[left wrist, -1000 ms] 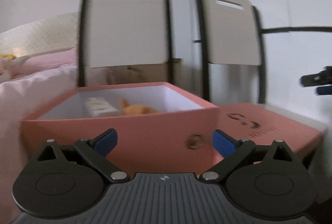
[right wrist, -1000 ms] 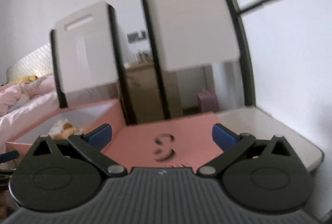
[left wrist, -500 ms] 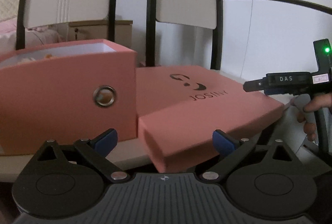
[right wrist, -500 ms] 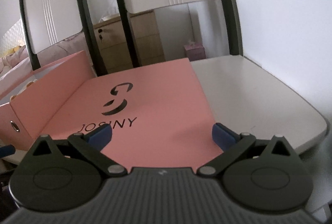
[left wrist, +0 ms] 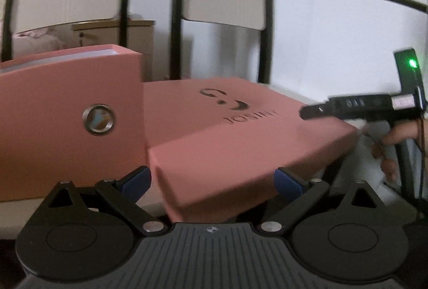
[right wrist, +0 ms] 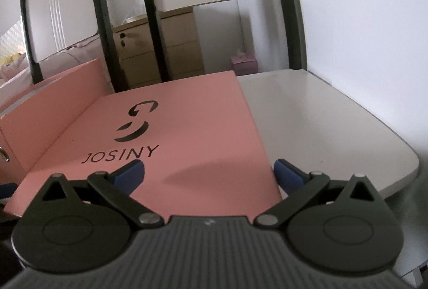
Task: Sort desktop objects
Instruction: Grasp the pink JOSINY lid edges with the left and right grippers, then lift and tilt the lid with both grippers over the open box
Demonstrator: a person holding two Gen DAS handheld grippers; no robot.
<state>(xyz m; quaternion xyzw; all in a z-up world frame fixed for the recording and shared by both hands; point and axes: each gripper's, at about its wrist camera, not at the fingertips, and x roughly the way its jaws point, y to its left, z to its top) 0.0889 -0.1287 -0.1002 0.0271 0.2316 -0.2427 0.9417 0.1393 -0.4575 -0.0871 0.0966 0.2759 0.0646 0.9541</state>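
The pink lid (right wrist: 171,133) lies flat on the white seat (right wrist: 321,123), touching the right side of the open pink box (left wrist: 67,112), its print reading toward the near edge. Its near right corner lies just ahead of the right gripper (right wrist: 208,168), whose jaws are spread wide with nothing in them, roughly straddling that corner. The left gripper (left wrist: 212,179), also wide open and empty, faces the lid's near left corner. Both sit about equally close, one per corner, so lifting the lid onto the box to the left probably needs both.
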